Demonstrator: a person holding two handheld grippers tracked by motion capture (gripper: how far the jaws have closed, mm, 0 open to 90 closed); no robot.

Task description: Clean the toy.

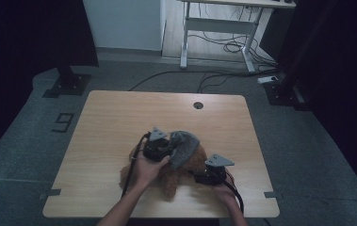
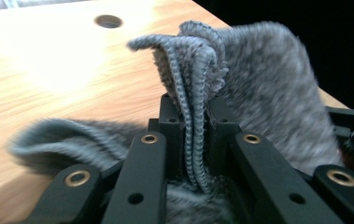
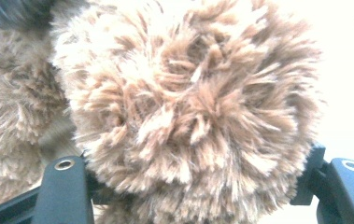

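A brown plush toy (image 1: 170, 182) lies on the wooden table (image 1: 115, 122), toward its front edge. A grey knitted piece (image 1: 184, 147) is draped over the toy's upper part. My left gripper (image 1: 166, 149) is at the knit's left side and is shut on a bunched fold of it (image 2: 198, 79); the fold rises between the jaws of my left gripper (image 2: 195, 119). My right gripper (image 1: 196, 178) comes in from the right. Its jaws are shut around a fluffy brown limb (image 3: 188, 107) of the toy, which fills the gap in my right gripper (image 3: 195, 186).
A round cable hole (image 1: 198, 105) is in the table near its back edge. Beyond the table stand a white desk frame (image 1: 218, 28) with cables on the floor, and black stand bases at left (image 1: 68, 84) and right (image 1: 284, 92).
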